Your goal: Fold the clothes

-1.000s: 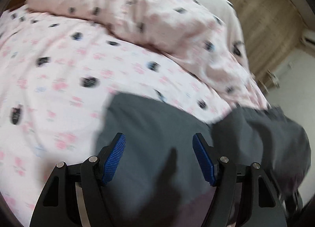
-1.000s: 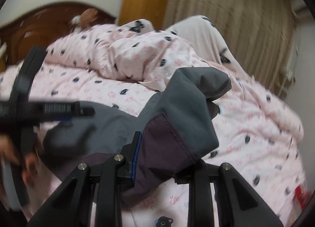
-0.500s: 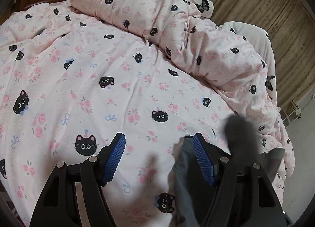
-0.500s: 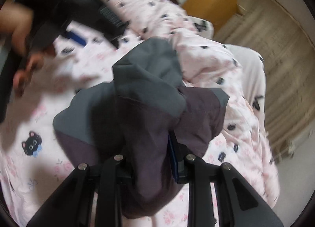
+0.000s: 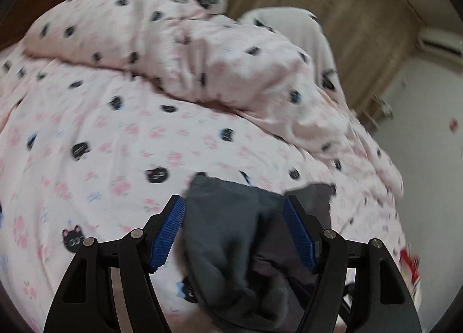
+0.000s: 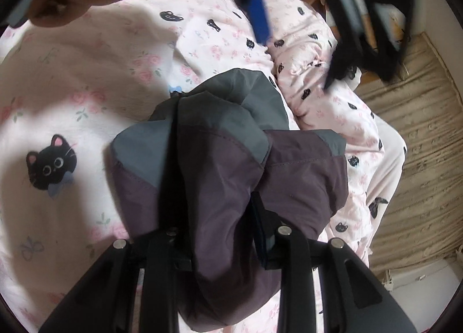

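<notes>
Grey garment point(image 6: 220, 159): soft, limp, bunched; right gripper point(image 6: 214, 211) jaws opening around it, left gripper point(image 5: 234, 234) apart; regrip hem at 12 o'clock

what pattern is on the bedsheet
Pink bedsheet with roses, bows and black cat faces; clearest in the right wrist view.

Both grippers, the left gripper point(image 5: 233, 234) and the right gripper point(image 6: 215, 217), share black angular frames, silver round screw heads on the linkages, and ribbed blue pads point(image 5: 169, 233) lining the fingers.

Soft indoor light, heavy motion blur in left view, fisheye-bent dark edges, broad shadow across bedspread point(image 6: 86, 78).
</notes>
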The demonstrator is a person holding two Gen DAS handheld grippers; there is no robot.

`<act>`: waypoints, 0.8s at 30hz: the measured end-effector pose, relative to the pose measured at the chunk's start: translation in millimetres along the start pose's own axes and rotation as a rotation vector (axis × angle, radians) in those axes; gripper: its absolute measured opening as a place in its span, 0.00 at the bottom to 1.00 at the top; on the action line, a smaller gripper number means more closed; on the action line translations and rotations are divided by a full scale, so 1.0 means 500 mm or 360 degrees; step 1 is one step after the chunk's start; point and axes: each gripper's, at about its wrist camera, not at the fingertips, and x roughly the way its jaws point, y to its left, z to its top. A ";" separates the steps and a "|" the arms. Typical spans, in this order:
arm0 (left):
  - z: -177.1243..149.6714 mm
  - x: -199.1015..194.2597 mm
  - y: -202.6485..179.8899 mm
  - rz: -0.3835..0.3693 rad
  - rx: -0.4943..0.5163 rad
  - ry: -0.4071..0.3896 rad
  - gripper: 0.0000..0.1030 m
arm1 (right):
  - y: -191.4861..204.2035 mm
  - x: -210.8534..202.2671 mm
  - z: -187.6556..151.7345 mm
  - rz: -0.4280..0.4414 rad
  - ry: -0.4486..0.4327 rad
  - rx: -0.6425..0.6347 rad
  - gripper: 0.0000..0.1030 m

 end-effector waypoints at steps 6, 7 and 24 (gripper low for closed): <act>-0.020 0.068 -0.029 0.0033 0.0101 0.0243 0.63 | -0.004 -0.014 -0.015 0.0060 -0.0086 0.0055 0.31; -0.022 0.078 -0.029 0.0072 0.0112 0.0272 0.63 | -0.005 -0.016 -0.018 0.0074 -0.0099 0.0065 0.31; -0.070 0.144 0.008 0.0384 0.0101 0.0494 0.63 | -0.291 -0.084 -0.127 0.0713 -0.0472 0.0939 0.76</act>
